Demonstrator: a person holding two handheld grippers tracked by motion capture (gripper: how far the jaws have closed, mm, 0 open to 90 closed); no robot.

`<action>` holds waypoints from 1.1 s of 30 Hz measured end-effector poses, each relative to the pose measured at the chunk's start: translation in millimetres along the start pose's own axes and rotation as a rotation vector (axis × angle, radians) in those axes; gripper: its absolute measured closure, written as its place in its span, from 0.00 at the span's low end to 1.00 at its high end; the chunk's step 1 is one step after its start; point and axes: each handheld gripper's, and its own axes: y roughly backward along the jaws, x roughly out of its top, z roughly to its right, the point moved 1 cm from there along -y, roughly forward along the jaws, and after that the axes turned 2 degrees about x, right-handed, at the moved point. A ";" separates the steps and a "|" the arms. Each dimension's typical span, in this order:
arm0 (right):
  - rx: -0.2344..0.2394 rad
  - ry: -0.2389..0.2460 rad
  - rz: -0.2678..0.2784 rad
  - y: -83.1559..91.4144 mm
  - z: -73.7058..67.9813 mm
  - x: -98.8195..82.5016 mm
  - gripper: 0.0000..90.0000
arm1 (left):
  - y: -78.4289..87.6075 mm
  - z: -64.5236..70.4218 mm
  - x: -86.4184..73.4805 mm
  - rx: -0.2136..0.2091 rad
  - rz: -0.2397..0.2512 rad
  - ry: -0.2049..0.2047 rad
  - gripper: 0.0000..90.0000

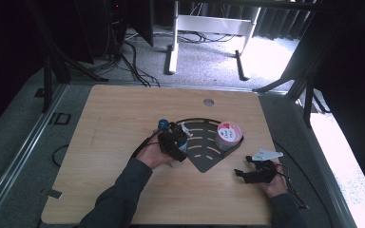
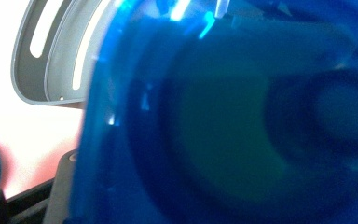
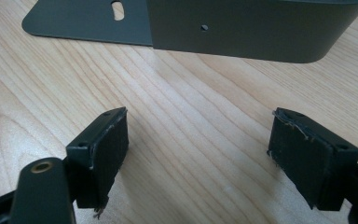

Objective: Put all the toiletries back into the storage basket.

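Placement step: left claw [image 1: 179,137], jaws apparently parted around a translucent blue plastic bottle [image 2: 233,121] at the dark slotted fan-shaped metal rack's [image 1: 204,142] left edge; next, withdraw cleanly; right claw [image 3: 198,154] wide, empty, right of the rack.

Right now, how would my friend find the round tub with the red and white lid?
Find the wooden table, then the dark fan-shaped slotted rack near its middle. The tub stands at the rack's right corner. It is the one round thing with a red and white lid.
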 end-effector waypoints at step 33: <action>0.001 0.000 0.001 0.0 0.0 0.0 0.22 | -0.8 9.2 2.9 0.008 -0.057 -0.061 0.61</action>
